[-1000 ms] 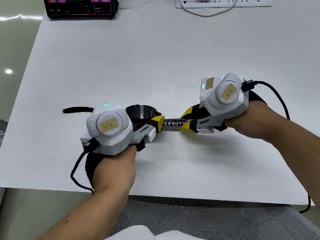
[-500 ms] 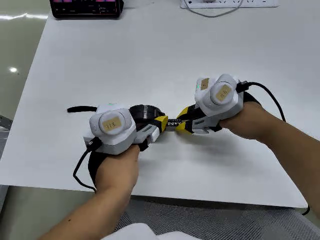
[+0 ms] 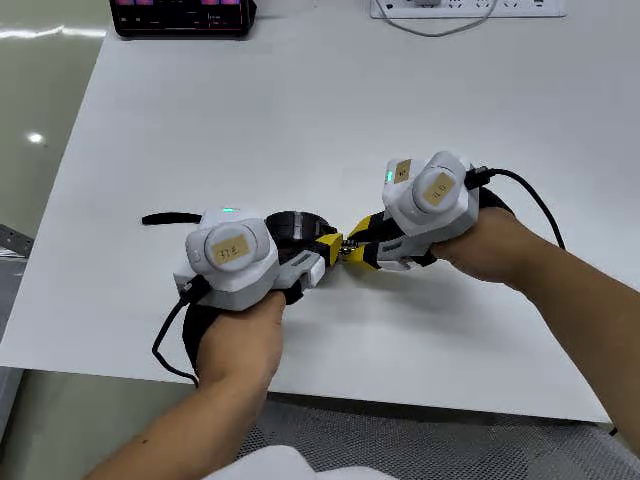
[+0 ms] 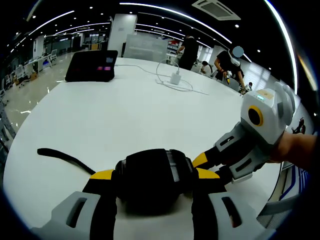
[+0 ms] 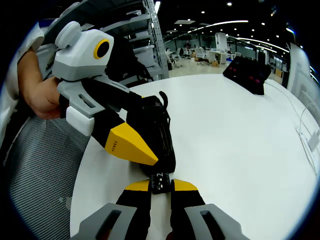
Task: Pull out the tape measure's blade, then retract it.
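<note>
A black tape measure lies on the white table, and my left gripper is shut on its body. In the left gripper view the case sits between the yellow jaw tips of the left gripper. My right gripper is shut on the end of the blade, which sticks out only a short way from the case. The two grippers' yellow tips almost touch. The right gripper pinches the blade tip between its fingers. The tape's black strap trails off to the left.
A dark device with a pink screen stands at the far left edge of the table. At the far right edge is a white power strip with a cable. The table's front edge runs just below the hands.
The right gripper has moved left toward the tape measure, holding the blade tip. The exposed blade has become much shorter. The left gripper has kept hold of the case.
</note>
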`<state>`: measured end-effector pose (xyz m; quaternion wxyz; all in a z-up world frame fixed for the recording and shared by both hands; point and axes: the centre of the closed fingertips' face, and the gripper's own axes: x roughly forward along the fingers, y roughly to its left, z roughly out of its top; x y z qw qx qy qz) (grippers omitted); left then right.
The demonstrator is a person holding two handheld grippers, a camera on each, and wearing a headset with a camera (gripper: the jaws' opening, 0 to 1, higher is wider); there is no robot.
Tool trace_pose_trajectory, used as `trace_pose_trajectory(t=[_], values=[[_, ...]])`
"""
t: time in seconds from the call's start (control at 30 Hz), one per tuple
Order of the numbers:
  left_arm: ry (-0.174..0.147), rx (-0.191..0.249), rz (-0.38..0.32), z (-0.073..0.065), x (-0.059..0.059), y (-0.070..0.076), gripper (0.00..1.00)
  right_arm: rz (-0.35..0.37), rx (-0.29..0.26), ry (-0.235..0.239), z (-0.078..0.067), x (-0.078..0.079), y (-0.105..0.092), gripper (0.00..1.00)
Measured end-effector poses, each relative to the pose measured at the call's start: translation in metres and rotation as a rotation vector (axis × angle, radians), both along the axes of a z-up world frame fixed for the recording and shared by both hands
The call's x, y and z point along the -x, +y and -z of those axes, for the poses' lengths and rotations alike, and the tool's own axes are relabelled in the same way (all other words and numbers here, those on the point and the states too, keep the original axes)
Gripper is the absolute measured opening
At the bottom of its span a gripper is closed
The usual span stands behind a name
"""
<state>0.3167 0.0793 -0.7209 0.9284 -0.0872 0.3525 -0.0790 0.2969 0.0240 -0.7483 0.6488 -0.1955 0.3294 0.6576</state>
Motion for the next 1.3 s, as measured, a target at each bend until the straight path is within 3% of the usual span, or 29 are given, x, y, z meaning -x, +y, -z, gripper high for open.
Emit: trace_pose_trajectory(t=[0.73, 1.07, 1.3], values=[[-0.009, 0.017, -0.001, -0.0005, -0.0008, 0.0003, 0.59, 0.009, 0.007, -0.002, 0.0031, -0.0007, -0.0037, 0.15], [-0.004, 0.025, 0.012, -0.0003, -0.0013, -0.0002, 0.60, 0.033, -0.007, 0.009, -0.0019, 0.0009, -0.0053, 0.19], [-0.016, 0.013, 0.019, -0.0030, -0.0033, -0.0007, 0.60, 0.036, -0.009, 0.015, -0.0022, 0.0008, -0.0055, 0.19]])
